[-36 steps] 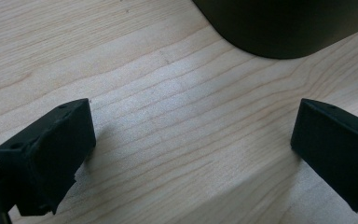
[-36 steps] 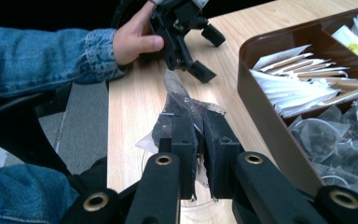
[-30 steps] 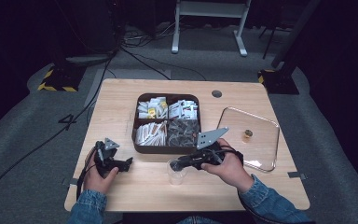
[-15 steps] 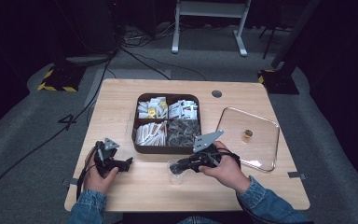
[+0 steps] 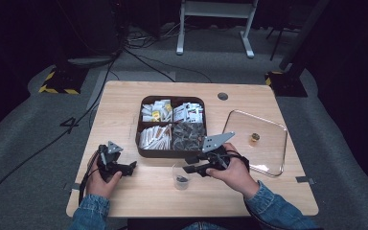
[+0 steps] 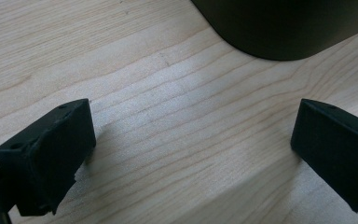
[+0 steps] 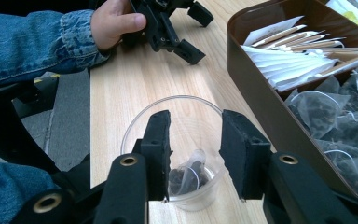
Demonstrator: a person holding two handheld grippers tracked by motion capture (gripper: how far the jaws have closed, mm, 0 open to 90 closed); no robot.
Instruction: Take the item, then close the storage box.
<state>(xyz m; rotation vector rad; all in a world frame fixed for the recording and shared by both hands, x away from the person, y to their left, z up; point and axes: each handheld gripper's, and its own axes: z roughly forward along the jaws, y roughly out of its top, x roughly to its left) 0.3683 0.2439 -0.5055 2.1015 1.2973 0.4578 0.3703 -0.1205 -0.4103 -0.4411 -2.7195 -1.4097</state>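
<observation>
A clear plastic cup (image 5: 181,176) stands on the wooden table (image 5: 124,105) in front of the brown compartment box (image 5: 146,152). A dark pyramid tea bag (image 7: 189,175) lies at the bottom of the cup (image 7: 135,121). My right gripper (image 7: 196,122) hovers over the cup's mouth. Its jaws have just been opening and stand apart, with the tea bag loose below them. In the high view the right gripper (image 5: 190,170) points left at the cup. My left gripper (image 5: 131,167) rests on the table to the left, wide open (image 6: 191,144) over bare wood.
The box (image 7: 247,70) holds white sachets (image 7: 289,56) and more dark tea bags (image 7: 335,116). Its clear lid (image 5: 268,153), which has a gold knob (image 5: 254,138), lies to the right. The other hand and left gripper (image 7: 195,32) show beyond the cup. A box corner (image 6: 279,28) lies ahead of the left jaws.
The grey plate on the right gripper has shifted slightly over the cup. Both hands stay where they were, and the left gripper looks the same.
</observation>
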